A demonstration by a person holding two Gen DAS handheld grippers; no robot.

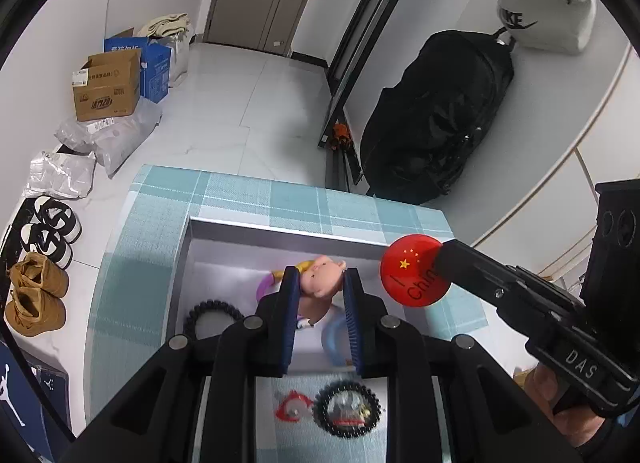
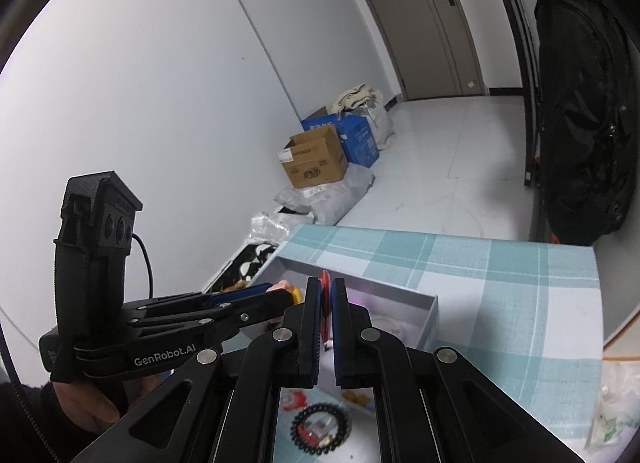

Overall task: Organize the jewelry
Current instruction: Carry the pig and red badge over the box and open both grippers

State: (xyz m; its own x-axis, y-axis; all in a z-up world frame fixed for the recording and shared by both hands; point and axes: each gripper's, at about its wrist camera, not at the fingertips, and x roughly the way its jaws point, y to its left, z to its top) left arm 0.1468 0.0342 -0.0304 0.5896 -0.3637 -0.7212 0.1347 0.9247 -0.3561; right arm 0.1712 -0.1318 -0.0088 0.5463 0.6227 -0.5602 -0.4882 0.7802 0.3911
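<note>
My left gripper is shut on a pink pig charm with a yellow part, held over the open white box on the teal plaid table. My right gripper is shut on a red round flag badge, seen edge-on in the right wrist view, held over the box's right rim. Inside the box lie a black bead bracelet, a purple ring and a pale blue ring. In front of the box lie a black bead bracelet around a badge and a red-and-white charm.
The teal plaid cloth covers a small table. On the floor to the left are shoes, plastic bags and cardboard boxes. A black bag stands behind the table to the right.
</note>
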